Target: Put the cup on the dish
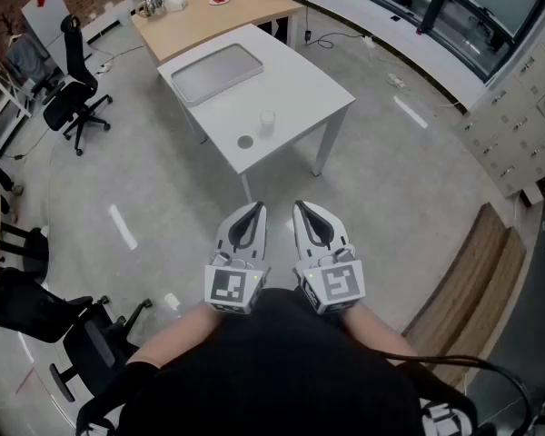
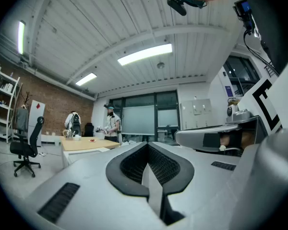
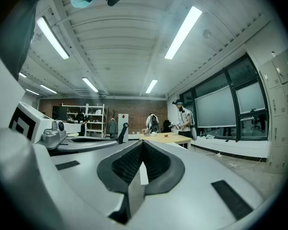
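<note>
You hold 2 hand-held grippers level and side by side, close in front of your body. Your left hand-held gripper (image 1: 252, 209) has its jaws pressed together with nothing between them, and your right hand-held gripper (image 1: 304, 207) is closed the same way.

Well ahead of both tips stands the white desk (image 1: 300, 89), well apart from them. The cup (image 1: 267, 122) stands upright on it, roughly in line with the gap between your 2 hand-held grippers. It is too small to tell what it holds. The dish (image 1: 245, 142) lies just beside the cup, a little nearer to you and toward your left hand-held gripper, so the cup is not yet on it.

Farther off, beyond the cup, a shallow grey tray (image 1: 216, 73) lies flat on the same desk. Beyond that, on a wooden desk (image 1: 209, 25), 1 small plate (image 1: 219, 0) carries something red.
</note>
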A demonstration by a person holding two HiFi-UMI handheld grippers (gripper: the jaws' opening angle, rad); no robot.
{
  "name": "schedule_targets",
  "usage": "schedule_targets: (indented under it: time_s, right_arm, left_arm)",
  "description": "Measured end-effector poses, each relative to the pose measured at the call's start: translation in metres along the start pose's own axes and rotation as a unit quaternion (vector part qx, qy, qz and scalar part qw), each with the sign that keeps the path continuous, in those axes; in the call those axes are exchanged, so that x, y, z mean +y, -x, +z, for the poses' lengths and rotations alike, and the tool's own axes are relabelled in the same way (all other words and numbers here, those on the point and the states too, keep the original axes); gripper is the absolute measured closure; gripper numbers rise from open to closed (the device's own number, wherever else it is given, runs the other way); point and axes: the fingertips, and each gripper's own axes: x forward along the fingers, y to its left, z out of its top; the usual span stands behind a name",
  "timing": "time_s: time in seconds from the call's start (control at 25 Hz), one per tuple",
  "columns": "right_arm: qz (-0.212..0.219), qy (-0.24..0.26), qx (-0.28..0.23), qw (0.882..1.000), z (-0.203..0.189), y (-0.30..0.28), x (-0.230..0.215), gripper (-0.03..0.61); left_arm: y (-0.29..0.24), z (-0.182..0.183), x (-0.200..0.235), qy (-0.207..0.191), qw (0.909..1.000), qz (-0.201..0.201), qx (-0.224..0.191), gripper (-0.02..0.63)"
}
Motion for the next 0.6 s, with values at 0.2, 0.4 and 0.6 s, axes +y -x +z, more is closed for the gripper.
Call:
schedule_targets:
  time_s: [0.2,0.4,0.6]
  right_arm:
    - [-0.004,0.002,0.002,1.000,-0.001,-0.010,0.003,0.566]
    - [-0.007,0.004,0.003,1.000,-0.001,-0.015,0.011,0.565]
    - [-0.005,-0.033,-0.005,0.999,-0.001,-0.021,0.026,0.565]
  left_arm:
    - [-0.002,0.003,0.010,0.015,0.9999,0.002,-0.001,0.607]
    - [0.004,0.001,0.018,0.010,1.0000,-0.002,-0.001,0.607]
    - [0.016,-0.001,0.033,0.013,0.9999,-0.004,-0.002,0.607]
